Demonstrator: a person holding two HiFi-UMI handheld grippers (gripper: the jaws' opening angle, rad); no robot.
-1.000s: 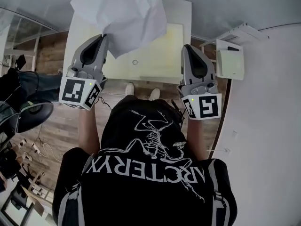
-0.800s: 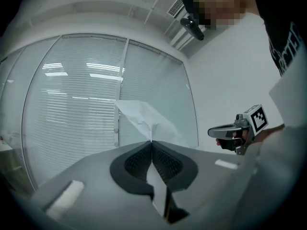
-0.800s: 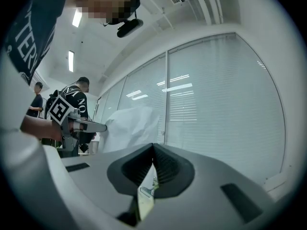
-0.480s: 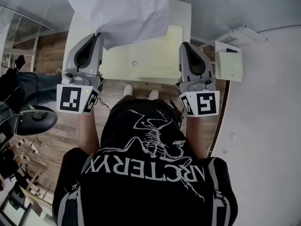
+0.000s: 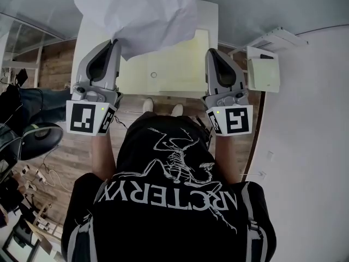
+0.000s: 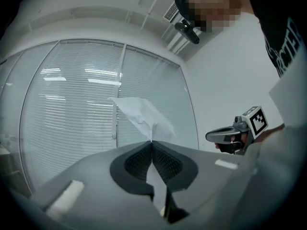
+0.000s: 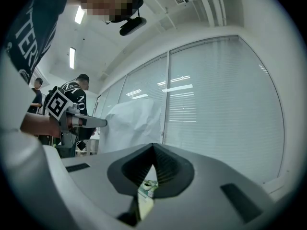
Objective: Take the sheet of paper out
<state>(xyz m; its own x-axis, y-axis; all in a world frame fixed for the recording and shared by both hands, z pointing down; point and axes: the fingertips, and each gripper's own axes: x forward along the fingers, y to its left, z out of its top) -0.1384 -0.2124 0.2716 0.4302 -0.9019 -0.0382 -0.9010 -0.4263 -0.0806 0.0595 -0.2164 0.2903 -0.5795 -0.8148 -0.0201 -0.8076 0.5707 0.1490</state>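
Paper sheet [image 5: 143, 14] nipped at edge by L gripper [image 5: 115, 41], jaws closed tight on it — sheet sticks up beyond tips; R gripper [image 5: 213, 52] closed, empty.

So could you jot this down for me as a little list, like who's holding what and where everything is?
paper: white crumpled sheet, held up in the air over the table
left tongs: shut on an edge of the sheet, which rises above them
right tongs: shut, nothing between them, clear of the sheet
table: pale top, directly in front of the person
person: standing at the table's near edge, one tool in each hand
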